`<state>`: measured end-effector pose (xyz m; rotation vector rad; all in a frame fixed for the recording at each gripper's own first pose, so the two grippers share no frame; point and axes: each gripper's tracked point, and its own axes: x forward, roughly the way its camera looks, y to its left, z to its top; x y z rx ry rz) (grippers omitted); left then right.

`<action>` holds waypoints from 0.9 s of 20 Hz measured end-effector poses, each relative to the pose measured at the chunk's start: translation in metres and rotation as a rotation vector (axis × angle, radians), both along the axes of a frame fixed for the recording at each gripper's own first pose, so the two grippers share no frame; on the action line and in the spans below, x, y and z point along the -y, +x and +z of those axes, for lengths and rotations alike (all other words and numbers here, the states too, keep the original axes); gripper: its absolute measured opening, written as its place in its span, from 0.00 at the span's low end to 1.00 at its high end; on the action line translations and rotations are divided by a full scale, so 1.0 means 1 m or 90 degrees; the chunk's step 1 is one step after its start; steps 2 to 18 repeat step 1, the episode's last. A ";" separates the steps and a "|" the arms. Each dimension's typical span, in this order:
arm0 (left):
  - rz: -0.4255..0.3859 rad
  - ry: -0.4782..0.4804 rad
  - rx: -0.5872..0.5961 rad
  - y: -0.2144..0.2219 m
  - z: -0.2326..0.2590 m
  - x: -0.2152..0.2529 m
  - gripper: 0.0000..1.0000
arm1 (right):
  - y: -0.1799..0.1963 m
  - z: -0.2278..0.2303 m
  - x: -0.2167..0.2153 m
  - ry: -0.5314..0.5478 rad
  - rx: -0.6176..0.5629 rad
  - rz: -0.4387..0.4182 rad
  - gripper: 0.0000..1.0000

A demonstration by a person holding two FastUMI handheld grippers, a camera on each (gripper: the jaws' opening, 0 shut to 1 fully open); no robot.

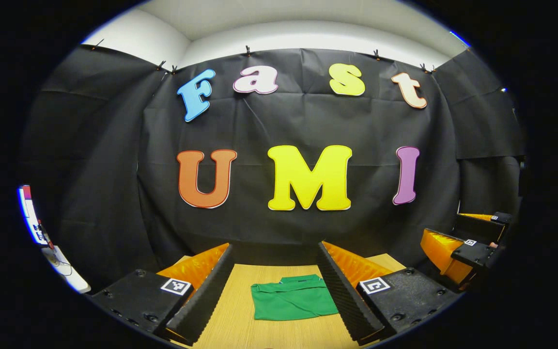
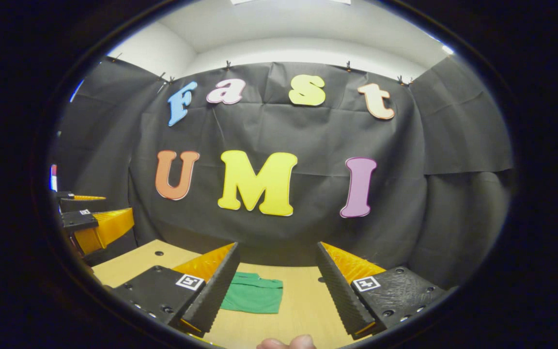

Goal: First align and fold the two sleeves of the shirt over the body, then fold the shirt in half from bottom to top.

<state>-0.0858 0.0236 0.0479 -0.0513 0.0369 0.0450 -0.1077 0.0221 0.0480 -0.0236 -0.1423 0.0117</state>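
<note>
Green shirt (image 1: 292, 304), folded into a compact rectangle, lies flat on the wooden table (image 1: 240, 325) at about 6 o'clock in the left gripper view, between the fingers of the left gripper (image 1: 276, 291), whose jaws stand wide and hold nothing. In the right gripper view the shirt (image 2: 252, 298) lies at 7 o'clock, partly behind the left finger of the right gripper (image 2: 276, 291), whose jaws also stand wide and empty above the table (image 2: 303, 305).
</note>
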 end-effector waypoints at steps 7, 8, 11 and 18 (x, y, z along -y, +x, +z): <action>0.001 0.000 0.001 0.000 0.001 0.000 1.00 | 0.001 -0.001 0.002 0.003 -0.002 0.001 0.97; 0.001 0.000 0.001 0.000 0.001 0.000 1.00 | 0.001 -0.001 0.002 0.003 -0.002 0.001 0.97; 0.001 0.000 0.001 0.000 0.001 0.000 1.00 | 0.001 -0.001 0.002 0.003 -0.002 0.001 0.97; 0.001 0.000 0.001 0.000 0.001 0.000 1.00 | 0.001 -0.001 0.002 0.003 -0.002 0.001 0.97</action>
